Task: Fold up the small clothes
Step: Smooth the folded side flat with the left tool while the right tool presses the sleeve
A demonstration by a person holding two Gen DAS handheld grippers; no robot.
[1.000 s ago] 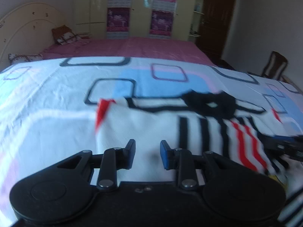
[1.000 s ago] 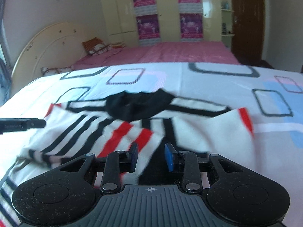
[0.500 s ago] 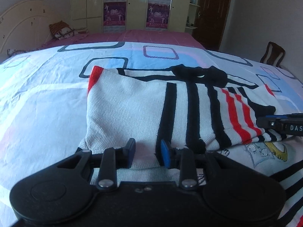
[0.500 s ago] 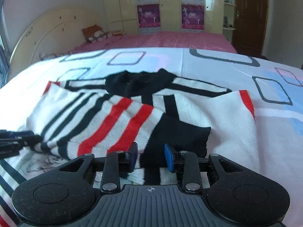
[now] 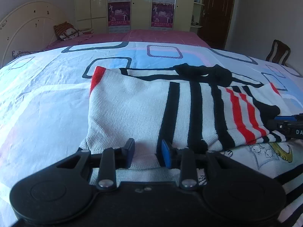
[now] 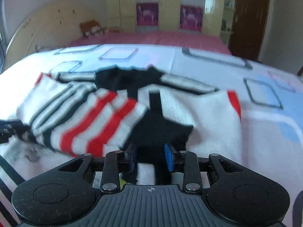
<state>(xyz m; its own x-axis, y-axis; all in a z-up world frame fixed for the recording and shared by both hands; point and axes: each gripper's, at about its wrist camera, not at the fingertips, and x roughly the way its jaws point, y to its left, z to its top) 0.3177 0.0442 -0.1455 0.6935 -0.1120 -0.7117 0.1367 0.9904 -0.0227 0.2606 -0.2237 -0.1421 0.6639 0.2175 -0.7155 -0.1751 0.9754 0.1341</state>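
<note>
Striped sweater (image 5: 144,109) lies folded on the patterned bedsheet (image 5: 41,98), black collar at the far edge. Left gripper (image 5: 146,152) sits at the near hem, jaws part open, just been opening, fabric between, no clear pinch. Right gripper (image 6: 150,156) likewise part open over the black patch; grip can't be told through the blur.

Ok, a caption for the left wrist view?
Left gripper at the near edge of a striped sweater on a patterned bedsheet.

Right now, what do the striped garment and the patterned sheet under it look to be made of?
Striped garment: knit fabric, probably cotton or a blend, matte; a coarse ribbed weave shows in the white panel. Patterned sheet: thin woven cloth, likely cotton, smooth and matte, with fine creases and a flat printed pattern.
</note>
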